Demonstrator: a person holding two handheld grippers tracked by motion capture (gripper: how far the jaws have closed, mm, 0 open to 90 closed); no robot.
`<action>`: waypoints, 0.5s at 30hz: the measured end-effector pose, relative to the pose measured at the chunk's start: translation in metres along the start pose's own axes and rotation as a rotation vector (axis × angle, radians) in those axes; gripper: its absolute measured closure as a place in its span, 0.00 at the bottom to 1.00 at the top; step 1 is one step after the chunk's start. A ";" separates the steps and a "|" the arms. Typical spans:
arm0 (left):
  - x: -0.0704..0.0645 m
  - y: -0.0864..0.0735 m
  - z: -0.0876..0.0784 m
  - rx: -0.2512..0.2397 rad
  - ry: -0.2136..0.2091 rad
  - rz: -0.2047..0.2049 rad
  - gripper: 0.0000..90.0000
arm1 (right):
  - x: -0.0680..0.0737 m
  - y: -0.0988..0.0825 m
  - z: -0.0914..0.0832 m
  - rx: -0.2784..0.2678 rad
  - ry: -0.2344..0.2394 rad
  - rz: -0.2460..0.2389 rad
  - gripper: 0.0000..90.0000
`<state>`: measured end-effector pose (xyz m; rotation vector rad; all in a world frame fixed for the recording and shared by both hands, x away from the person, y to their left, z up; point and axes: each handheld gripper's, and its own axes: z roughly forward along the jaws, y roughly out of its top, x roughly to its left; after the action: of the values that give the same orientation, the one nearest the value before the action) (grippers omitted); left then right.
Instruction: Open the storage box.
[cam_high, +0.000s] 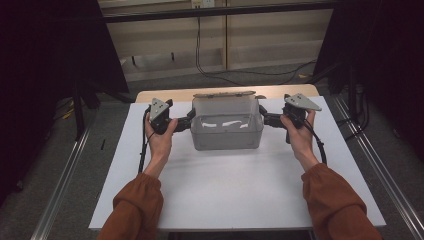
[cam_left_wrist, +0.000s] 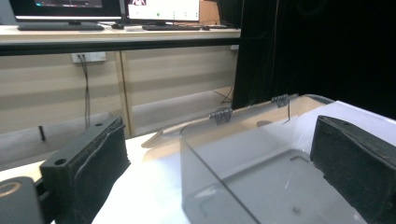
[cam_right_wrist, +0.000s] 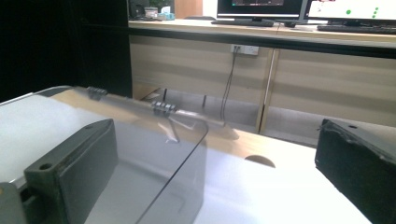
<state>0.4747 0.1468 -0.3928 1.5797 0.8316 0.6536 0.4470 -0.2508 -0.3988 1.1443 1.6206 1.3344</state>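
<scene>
Clear plastic forms the one rectangular storage box (cam_high: 227, 131) on the white tabletop (cam_high: 235, 190), its hinged lid thrown back behind it, and it sits directly between the two grippers. No brand, label or readable writing shows on the box or on either tool. To the box's left side the left gripper (cam_high: 186, 121) is held in the person's left hand (cam_high: 160, 140); in the left gripper view its two black padded jaws stand spread wide, one outside the box's transparent side wall (cam_left_wrist: 205, 182) and the other over the inside, so the wall runs up between them without either pad pressing on it. The right gripper (cam_high: 266, 119), in the right hand (cam_high: 299, 136), mirrors this at the box's opposite end: its jaws are likewise parted and straddle that wall (cam_right_wrist: 182, 186), released rather than clamped. Two small grey hinges (cam_right_wrist: 164, 108) show along the box's far edge, just ahead of each gripper's jaws. Each gripper carries one grey three-cornered plate on top and one black cable trailing back past the rust-coloured sleeves (cam_high: 137, 205).
</scene>
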 end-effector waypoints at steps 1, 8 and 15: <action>0.000 0.000 -0.003 0.001 0.004 0.007 0.04 | 0.001 -0.002 -0.003 0.004 0.000 -0.002 0.00; -0.004 -0.005 -0.024 -0.021 0.014 -0.015 0.04 | 0.008 -0.015 -0.026 -0.014 -0.018 -0.022 0.00; -0.011 -0.021 -0.045 -0.010 0.018 -0.011 0.04 | 0.010 -0.025 -0.053 -0.037 -0.045 -0.018 0.00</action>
<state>0.4288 0.1659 -0.4059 1.5614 0.8488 0.6643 0.3899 -0.2608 -0.4129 1.1275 1.5637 1.3128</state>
